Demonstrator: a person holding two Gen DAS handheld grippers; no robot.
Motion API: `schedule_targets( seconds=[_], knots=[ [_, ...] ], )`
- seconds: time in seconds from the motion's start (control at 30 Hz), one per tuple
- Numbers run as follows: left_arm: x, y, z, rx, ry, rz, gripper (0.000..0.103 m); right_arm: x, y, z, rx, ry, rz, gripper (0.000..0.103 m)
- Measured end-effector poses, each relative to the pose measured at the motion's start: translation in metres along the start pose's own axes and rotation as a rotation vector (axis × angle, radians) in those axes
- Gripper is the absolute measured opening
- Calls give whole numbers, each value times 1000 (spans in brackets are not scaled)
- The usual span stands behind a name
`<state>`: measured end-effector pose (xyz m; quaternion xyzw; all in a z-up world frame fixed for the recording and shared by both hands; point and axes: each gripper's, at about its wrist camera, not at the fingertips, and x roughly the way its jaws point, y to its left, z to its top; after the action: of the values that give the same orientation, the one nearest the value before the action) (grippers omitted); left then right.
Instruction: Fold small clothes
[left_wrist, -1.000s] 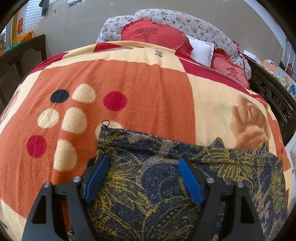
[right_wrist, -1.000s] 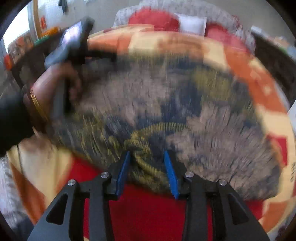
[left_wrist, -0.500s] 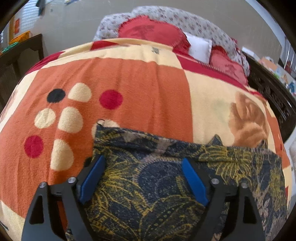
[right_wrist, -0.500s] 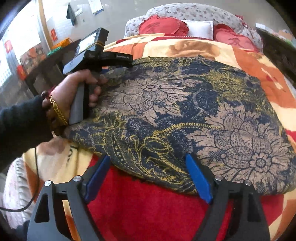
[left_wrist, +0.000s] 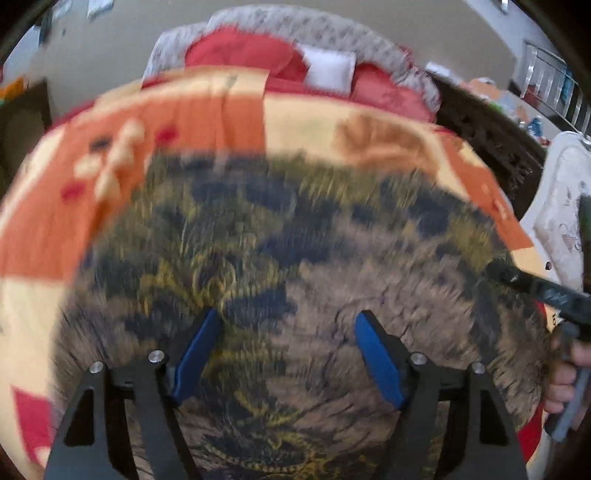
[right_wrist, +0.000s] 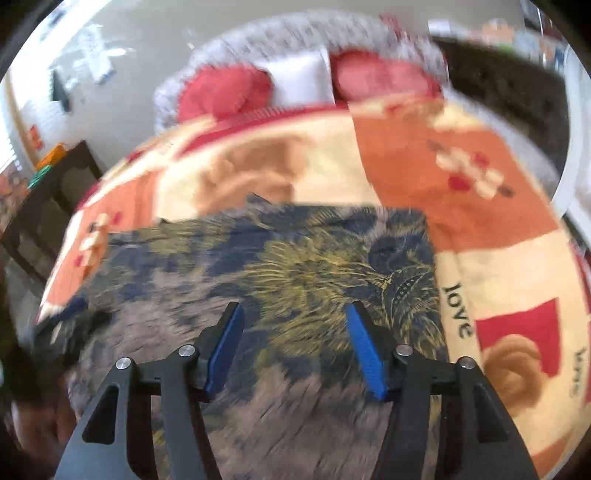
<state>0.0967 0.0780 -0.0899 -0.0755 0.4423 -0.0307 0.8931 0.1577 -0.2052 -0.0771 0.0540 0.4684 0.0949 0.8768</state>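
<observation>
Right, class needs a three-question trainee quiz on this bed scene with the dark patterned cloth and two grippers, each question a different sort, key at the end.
1. True or false: the dark blue and gold floral-patterned cloth lies spread on the orange, cream and red fleece blanket.
2. Which word is printed on the blanket beside the cloth's edge? A) love B) home C) baby
3. Fill in: the blue pads of the right gripper and the left gripper stand ____ above the cloth, gripping nothing.

Key: 1 true; 2 A; 3 apart. The jaws of both have just been closing further, with nothing pinched between them.
</observation>
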Motion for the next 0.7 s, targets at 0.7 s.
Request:
schedule_targets(
  seconds=[0.7],
  knots=[
    [4,-11,-10,63,-47,8,96,-54,15,-45,-81,-107,-40,58]
  ],
)
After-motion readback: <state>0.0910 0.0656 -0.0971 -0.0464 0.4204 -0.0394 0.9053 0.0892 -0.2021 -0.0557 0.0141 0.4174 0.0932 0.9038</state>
